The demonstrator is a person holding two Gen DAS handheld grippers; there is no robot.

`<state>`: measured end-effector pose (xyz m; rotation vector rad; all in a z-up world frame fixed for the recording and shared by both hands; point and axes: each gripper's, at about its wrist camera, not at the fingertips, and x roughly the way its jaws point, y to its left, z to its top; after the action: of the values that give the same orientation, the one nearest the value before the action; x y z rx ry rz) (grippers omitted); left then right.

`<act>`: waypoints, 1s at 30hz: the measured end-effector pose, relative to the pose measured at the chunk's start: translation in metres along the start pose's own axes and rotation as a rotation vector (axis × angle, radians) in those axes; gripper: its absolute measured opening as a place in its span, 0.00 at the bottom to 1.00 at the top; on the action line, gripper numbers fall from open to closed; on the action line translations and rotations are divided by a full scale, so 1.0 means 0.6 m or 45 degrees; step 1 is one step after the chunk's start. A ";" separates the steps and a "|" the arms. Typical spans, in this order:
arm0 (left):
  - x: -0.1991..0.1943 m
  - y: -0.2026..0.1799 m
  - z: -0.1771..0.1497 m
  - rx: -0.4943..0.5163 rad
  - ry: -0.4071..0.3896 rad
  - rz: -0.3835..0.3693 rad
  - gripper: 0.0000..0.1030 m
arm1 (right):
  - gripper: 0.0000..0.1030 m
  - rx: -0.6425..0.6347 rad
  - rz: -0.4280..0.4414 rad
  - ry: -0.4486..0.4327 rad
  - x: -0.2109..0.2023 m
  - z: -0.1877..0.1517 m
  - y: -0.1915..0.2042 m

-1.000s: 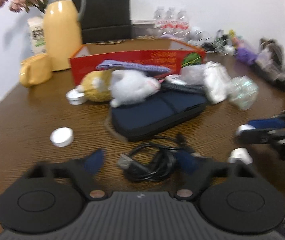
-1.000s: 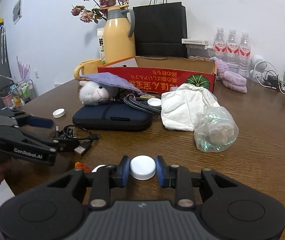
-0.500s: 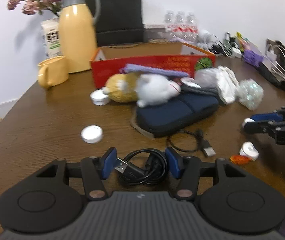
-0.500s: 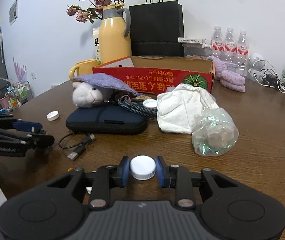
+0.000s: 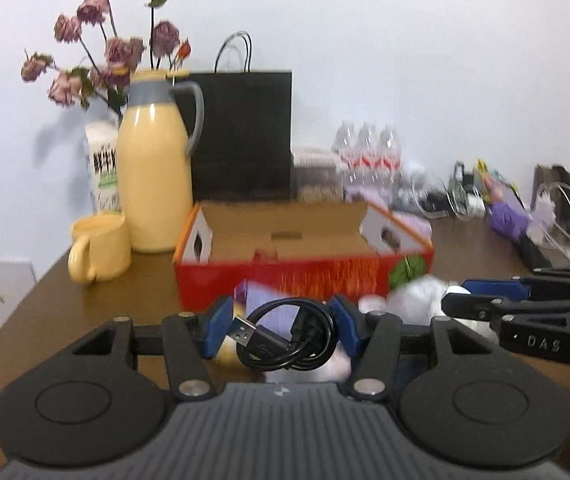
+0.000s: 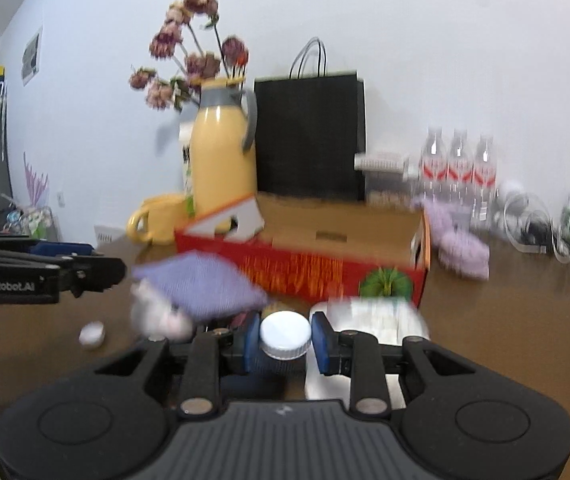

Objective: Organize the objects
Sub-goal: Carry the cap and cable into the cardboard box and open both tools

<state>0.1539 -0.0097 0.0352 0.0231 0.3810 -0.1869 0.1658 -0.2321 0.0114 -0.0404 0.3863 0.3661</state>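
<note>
My left gripper (image 5: 281,330) is shut on a coiled black USB cable (image 5: 285,336) and holds it in the air, in front of the open red cardboard box (image 5: 305,276). My right gripper (image 6: 285,338) is shut on a white bottle cap (image 6: 285,334), also lifted, facing the same box (image 6: 297,268). The right gripper shows at the right of the left wrist view (image 5: 461,300); the left gripper shows at the left of the right wrist view (image 6: 97,268). A purple cloth (image 6: 201,284) and a white plush toy (image 6: 157,316) lie below, in front of the box.
A yellow jug (image 5: 155,180), a yellow mug (image 5: 99,250), a black paper bag (image 5: 245,136) and water bottles (image 5: 367,156) stand behind the box. A white cap (image 6: 92,334) lies on the brown table (image 6: 505,320). Cables and purple items (image 5: 505,216) crowd the far right.
Both grippers have risen from the table and moved toward the red box. The left one closed on the cable and lifted it. The right one still holds the cap.
</note>
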 end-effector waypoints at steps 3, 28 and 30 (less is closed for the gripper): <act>0.041 -0.001 0.035 -0.019 -0.019 0.002 0.54 | 0.26 0.004 -0.020 -0.048 0.030 0.040 -0.005; 0.326 0.045 0.117 -0.085 0.124 0.154 0.54 | 0.26 0.057 -0.221 0.128 0.305 0.110 -0.064; 0.326 0.044 0.114 -0.087 0.126 0.148 0.54 | 0.27 0.061 -0.223 0.141 0.304 0.107 -0.065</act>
<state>0.3622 -0.0221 0.0258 -0.0127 0.4834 -0.0583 0.3603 -0.1995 0.0014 -0.0477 0.4969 0.1817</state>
